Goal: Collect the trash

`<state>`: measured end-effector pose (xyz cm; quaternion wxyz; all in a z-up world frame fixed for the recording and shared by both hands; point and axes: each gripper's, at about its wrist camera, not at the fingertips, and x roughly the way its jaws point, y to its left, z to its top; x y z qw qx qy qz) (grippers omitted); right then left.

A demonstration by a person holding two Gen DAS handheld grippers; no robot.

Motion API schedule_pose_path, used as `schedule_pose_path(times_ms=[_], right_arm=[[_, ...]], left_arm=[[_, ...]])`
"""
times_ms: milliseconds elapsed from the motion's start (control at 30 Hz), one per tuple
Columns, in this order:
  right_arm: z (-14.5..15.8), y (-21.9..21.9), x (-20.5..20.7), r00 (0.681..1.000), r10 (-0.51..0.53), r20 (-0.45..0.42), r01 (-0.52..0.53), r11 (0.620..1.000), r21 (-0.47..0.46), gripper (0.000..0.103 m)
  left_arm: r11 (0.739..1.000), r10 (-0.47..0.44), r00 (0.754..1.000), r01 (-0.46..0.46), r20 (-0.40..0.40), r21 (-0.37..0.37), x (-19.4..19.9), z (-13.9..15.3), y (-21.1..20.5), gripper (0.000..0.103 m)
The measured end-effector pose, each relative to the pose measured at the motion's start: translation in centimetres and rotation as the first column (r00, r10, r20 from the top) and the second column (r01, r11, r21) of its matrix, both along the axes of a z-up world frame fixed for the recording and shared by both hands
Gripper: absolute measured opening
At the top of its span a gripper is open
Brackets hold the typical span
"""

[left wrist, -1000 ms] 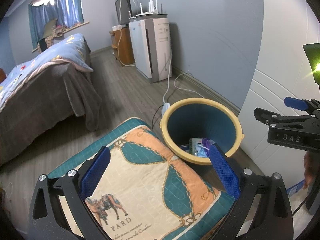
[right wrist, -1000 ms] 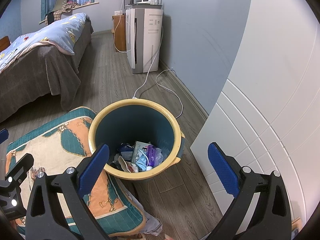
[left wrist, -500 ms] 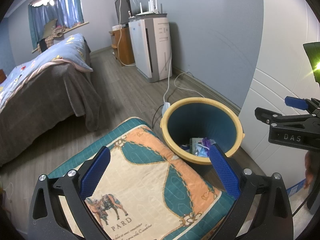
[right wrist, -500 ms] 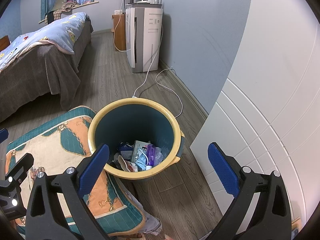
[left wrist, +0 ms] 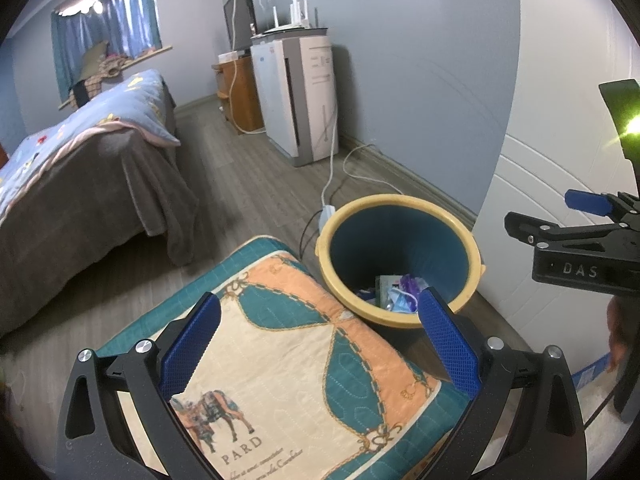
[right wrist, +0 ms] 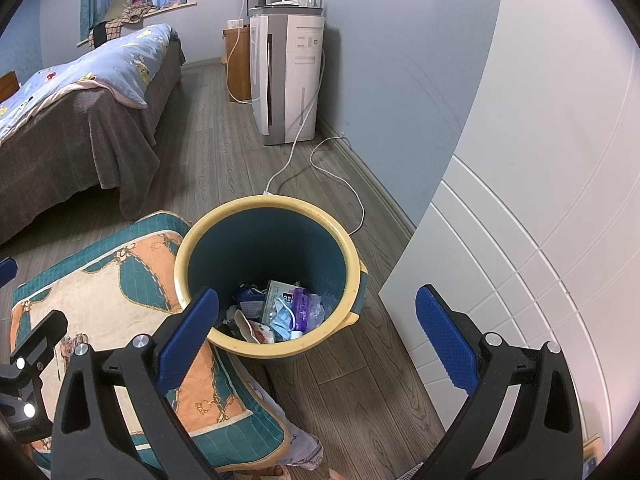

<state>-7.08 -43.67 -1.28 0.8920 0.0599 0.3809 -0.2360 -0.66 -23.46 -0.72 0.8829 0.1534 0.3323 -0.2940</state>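
Hovering spread and empty, the right gripper is held above the trash bin, whose trash is seen between its fingers. The left gripper, likewise spread, is held over a patterned cushion.

My count of the room.
One bin, one cushion, one bed, one white tower unit, my two grippers.

a home bedroom — made bed, curtained window, wood floor.
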Motion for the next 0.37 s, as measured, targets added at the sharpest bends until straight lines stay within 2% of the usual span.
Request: schedule_pose_path(times_ms=[100,233,367], right_arm=[[0.0,-0.1,0.0,1.0,-0.001,-0.002,0.001,1.0,0.002,0.097],[-0.4,-0.2,-0.1,1.0,-0.017,-0.016,0.017,1.0,-0.001,0.097],[-1.3,-0.3,0.6,0.997,-0.043,-0.056,0.042,0.999,-0.016,0.097]], left_arm=[[1.0,-0.017,0.999,0.017,-0.032,0.004,0.3,-0.2,0.0,0.098],[0.998,0.023,1.0,-0.022,-0.011,0.054,0.5,-0.3,0.0,0.098],[0.999,0.033,0.999,-0.033,-0.017,0.031,0.8,0.1,1.2,0.098]])
